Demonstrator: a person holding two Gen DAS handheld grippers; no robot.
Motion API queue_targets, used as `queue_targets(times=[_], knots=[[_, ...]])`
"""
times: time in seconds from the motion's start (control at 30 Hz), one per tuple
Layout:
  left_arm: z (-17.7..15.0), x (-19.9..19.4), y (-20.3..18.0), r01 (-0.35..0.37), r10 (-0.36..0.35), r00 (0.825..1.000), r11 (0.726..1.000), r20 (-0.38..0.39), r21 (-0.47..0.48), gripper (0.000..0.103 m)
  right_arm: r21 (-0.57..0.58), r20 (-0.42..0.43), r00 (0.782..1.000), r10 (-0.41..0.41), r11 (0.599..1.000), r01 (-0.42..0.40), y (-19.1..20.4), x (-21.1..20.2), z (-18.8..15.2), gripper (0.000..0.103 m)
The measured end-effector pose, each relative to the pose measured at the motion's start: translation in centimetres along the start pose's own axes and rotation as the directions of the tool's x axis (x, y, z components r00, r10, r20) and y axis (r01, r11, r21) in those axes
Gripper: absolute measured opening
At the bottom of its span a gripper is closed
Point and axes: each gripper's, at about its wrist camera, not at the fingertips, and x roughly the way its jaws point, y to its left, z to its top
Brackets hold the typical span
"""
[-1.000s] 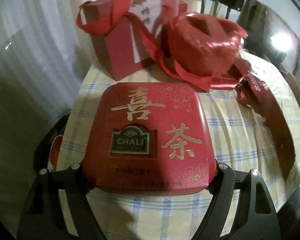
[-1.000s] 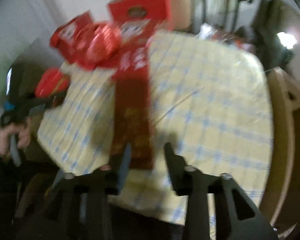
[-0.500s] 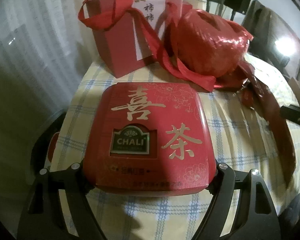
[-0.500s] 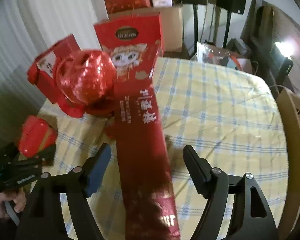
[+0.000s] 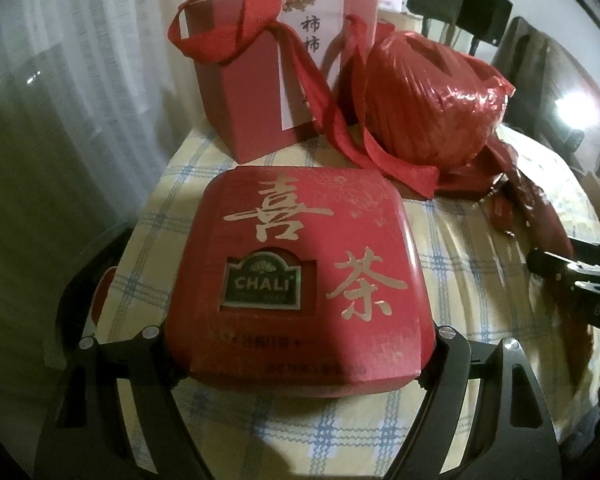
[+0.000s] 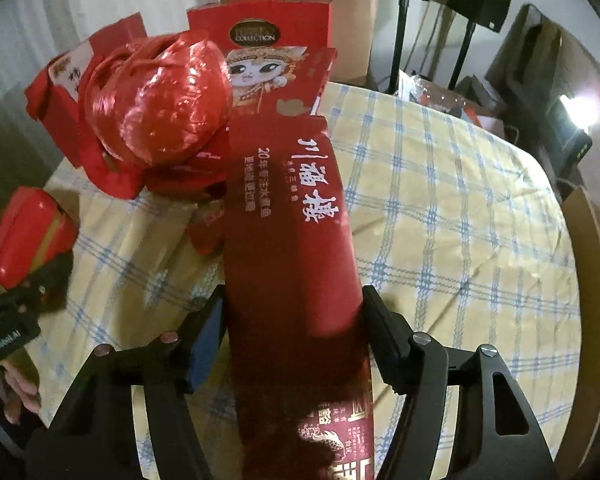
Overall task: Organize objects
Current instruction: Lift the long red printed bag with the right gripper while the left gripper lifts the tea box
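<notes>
My left gripper (image 5: 300, 332) is shut on a square red tea box (image 5: 296, 264) with gold characters, holding it by its two sides just above the checked tablecloth (image 5: 460, 264). A long flat red box (image 6: 288, 240) lies on the table, pointing toward the far clutter. My right gripper (image 6: 291, 296) straddles it, jaws closing, with both fingers against its long edges. The same gripper (image 5: 572, 276) shows at the right edge of the left wrist view. The tea box (image 6: 28, 232) and left gripper (image 6: 4, 332) show at the left of the right wrist view.
At the table's far end stand a red gift bag (image 5: 252, 92) with ribbon handles, a ball of red raffia (image 6: 160, 96) and a red carton (image 6: 268, 60) printed with a cartoon figure. Cardboard boxes and dark chairs stand beyond. A cardboard edge (image 6: 588, 216) is at the right.
My right gripper came down and forward over the long red box, opened wide around it, then narrowed onto its sides. The left gripper kept the tea box nearly still.
</notes>
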Motion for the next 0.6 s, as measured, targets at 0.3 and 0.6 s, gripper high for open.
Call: queue_targets(times=[0.3, 0.6], knots=[[0.2, 0.1, 0.1, 0.006, -0.006, 1.000, 1.000, -0.005, 0.004, 0.079, -0.013, 0.047, 0.999, -0.006, 1.000, 0.007, 0.8, -0.5, -0.9, 0.046], [0.4, -0.1, 0.1, 0.013, -0.013, 0.999, 1.000, -0.038, 0.012, 0.079, -0.006, 0.064, 0.998, 0.001, 1.000, -0.001, 1.4, -1.3, -1.6, 0.034]])
